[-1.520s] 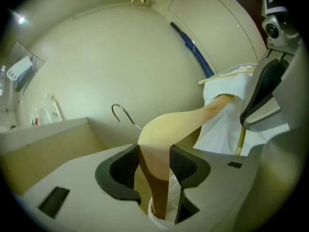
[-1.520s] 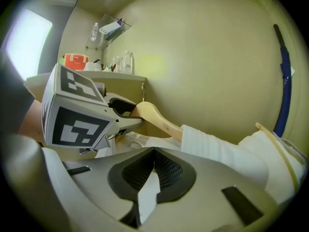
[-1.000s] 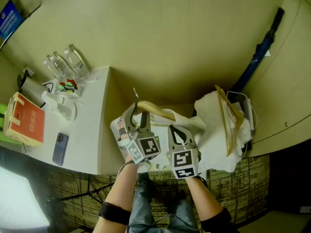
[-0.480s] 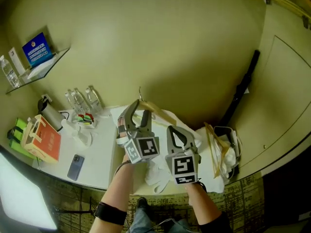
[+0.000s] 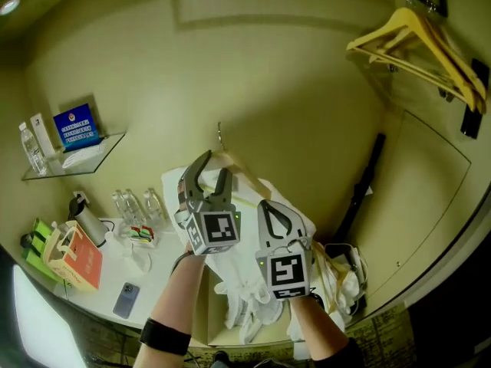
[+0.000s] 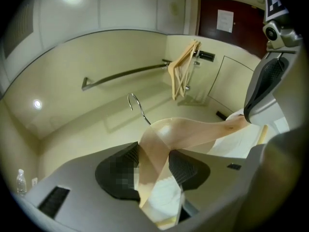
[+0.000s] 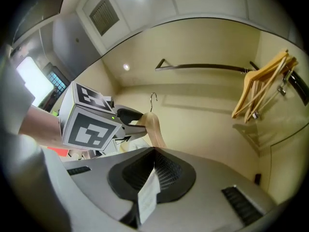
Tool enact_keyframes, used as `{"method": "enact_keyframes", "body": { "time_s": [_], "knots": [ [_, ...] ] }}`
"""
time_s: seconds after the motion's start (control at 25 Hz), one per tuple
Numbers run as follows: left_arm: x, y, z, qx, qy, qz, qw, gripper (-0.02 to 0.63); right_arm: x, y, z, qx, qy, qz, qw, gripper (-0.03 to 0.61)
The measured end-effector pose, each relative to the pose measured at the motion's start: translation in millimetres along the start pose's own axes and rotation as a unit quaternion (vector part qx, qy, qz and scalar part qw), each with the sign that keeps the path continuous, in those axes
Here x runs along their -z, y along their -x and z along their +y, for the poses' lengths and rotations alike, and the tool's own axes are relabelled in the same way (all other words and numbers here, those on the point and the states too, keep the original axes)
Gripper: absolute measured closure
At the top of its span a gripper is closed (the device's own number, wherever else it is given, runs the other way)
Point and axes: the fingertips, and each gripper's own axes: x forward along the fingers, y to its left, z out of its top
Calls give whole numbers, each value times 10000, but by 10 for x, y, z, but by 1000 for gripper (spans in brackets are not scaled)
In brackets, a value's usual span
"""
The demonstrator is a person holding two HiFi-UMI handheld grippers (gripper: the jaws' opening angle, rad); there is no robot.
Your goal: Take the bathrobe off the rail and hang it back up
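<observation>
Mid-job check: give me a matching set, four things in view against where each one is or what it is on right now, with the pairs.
1. left gripper
2. right gripper
3. spare hangers
4. phone

A. lying on the counter
B. shut on white bathrobe cloth
C. hanging on the rail
D. shut on the wooden hanger

Pairs: 1-D, 2-B, 3-C, 4-A

Two grippers (image 5: 215, 164) (image 5: 266, 205), one bathrobe (image 5: 239, 280), one rail (image 6: 126, 73)

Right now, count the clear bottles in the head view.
4. Three bottles stand in a row on the counter; one stands on the wall shelf. More may be hidden.
</observation>
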Motion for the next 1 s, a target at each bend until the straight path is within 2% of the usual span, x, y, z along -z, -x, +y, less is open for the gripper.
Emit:
{"method": "enact_keyframes", "body": {
  "time_s": [0.24,0.44,0.68,1.0],
  "knots": [
    [-564,-219,435,-99,156,-510,9985,422,-797,-71,-184,420,399,-408,9975,557],
    [-1016,-396,738,26,414,-911,9950,422,-1421,-61,-325,855,821,-725,9903,557],
    [-1495,-779,959,354,566,-1401,9879,422,-2056,-131,-566,1326,1300,-934,9782,557],
    [-2197,-1291,1176,687,748,-1930,9759,422,-2716,-266,-989,1946,1883,-1146,9558,557]
  ]
}}
